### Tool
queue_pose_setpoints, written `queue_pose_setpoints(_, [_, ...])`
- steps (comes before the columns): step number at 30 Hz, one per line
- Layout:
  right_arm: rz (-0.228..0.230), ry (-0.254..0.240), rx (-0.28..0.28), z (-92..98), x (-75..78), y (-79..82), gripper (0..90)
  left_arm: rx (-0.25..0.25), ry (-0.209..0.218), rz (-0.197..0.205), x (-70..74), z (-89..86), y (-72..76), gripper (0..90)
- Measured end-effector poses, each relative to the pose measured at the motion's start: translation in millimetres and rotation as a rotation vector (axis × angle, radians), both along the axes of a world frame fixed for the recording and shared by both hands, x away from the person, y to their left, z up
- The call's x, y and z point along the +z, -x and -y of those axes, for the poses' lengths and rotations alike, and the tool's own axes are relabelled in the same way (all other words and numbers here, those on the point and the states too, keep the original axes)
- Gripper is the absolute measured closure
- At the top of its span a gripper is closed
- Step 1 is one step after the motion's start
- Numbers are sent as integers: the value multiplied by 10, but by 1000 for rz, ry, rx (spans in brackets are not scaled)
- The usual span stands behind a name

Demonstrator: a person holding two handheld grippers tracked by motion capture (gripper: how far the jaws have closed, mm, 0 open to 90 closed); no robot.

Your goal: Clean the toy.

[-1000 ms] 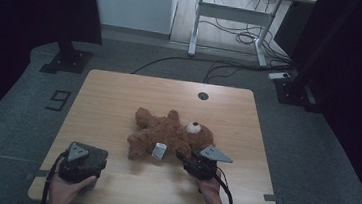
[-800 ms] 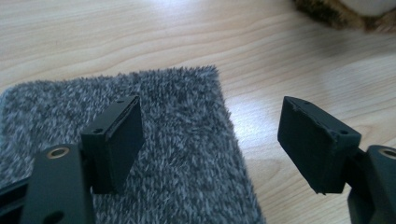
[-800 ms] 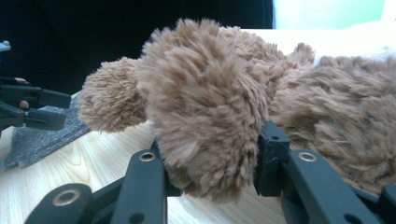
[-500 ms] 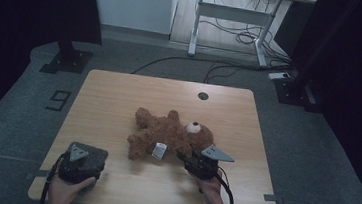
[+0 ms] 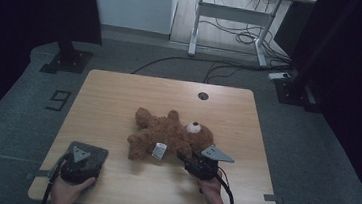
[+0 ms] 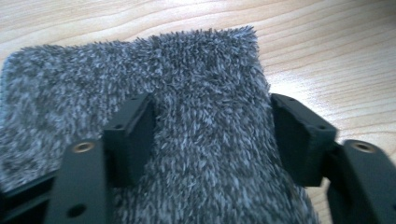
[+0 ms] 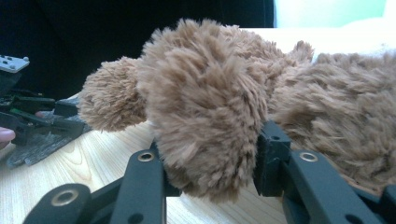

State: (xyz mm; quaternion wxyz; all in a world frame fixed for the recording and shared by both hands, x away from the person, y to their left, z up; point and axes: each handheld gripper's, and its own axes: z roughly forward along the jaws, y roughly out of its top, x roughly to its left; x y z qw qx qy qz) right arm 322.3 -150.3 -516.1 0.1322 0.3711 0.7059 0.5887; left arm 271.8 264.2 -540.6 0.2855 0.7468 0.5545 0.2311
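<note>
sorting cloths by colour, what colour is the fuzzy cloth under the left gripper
Mottled grey, dark with pale fibres: the fuzzy cloth shows best in the left gripper view.

left gripper (image 5: pixel 79 158): low at the near left, hand behind it, jaws just been closing, something between them | right gripper (image 5: pixel 189 161): near right, jaws clamped, forearm trailing back

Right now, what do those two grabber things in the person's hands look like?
Both are black. The left gripper and right gripper each carry a grey three-cornered plate on top and trail a black cable. Their jaws are two chunky black blocks on arms with brass-coloured rivets.
</note>
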Motion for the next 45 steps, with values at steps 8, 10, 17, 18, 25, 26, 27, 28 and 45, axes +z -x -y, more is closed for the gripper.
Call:
queue_pose_setpoints(8, [1,0,-4,3,3,-7,617,2,-37,18,20,3,33,711])
queue_pose_setpoints(10, [0,0,-4,4,3,-7,617,0,-32,19,21,-1,32,734])
queue_pose_setpoints(17, [0,2,3,25,-4,-18,619,-32,92,52,68,-33,47,758])
queue_pose_setpoints(18, [0,2,3,25,-4,-18,619,-32,92,52,68,-33,47,758])
queue_pose_setpoints(25, [1,3,4,28,-2,-34,629,-57,192,131,204,-16,110,762])
queue_pose_setpoints(26, [4,9,4,29,5,-35,631,-57,192,131,204,-16,110,762])
queue_pose_setpoints(27, [3,11,5,29,9,-36,632,-62,222,140,222,0,105,762])
queue_pose_setpoints(28, [3,11,5,29,9,-36,632,-62,222,140,222,0,105,762])
queue_pose_setpoints(45, [-13,-3,30,68,-12,-53,645,-160,282,180,530,403,-54,760])
